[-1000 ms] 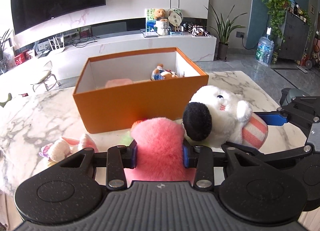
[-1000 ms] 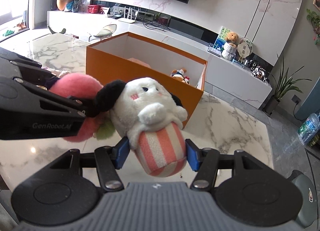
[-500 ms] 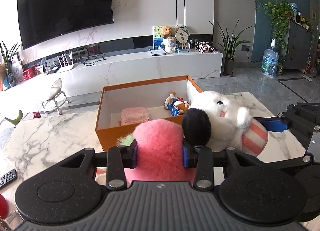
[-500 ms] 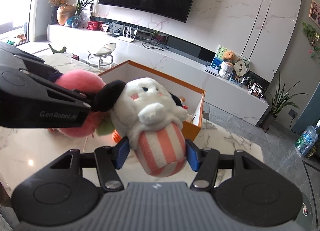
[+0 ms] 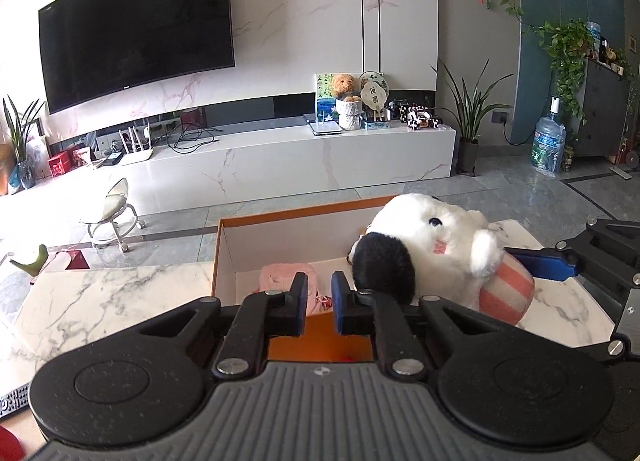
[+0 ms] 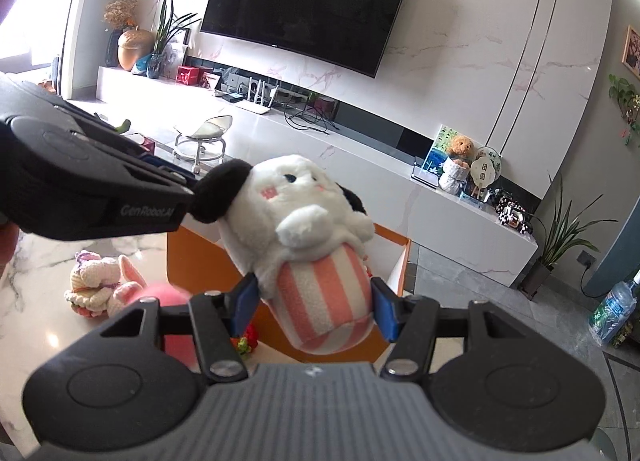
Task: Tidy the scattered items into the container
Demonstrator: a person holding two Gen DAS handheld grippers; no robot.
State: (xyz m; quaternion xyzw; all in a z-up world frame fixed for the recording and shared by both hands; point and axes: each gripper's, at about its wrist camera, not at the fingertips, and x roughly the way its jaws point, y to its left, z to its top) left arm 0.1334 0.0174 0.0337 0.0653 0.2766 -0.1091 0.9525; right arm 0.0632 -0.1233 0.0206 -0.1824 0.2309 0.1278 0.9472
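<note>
The pink plush ball (image 6: 168,295), clamped in the left gripper (image 5: 319,303) a second ago, is now lying blurred at the lower left of the right wrist view, beside the orange box (image 5: 304,229) and near a knitted bunny (image 6: 100,279) on the marble table (image 5: 100,301). The left jaws are now sitting close together with nothing between them, at the lower centre of the left view above the box. The right gripper (image 6: 316,307) is still squeezing the striped base of the white dog toy (image 6: 308,229), which is now hanging over the box instead of in front of it.
</note>
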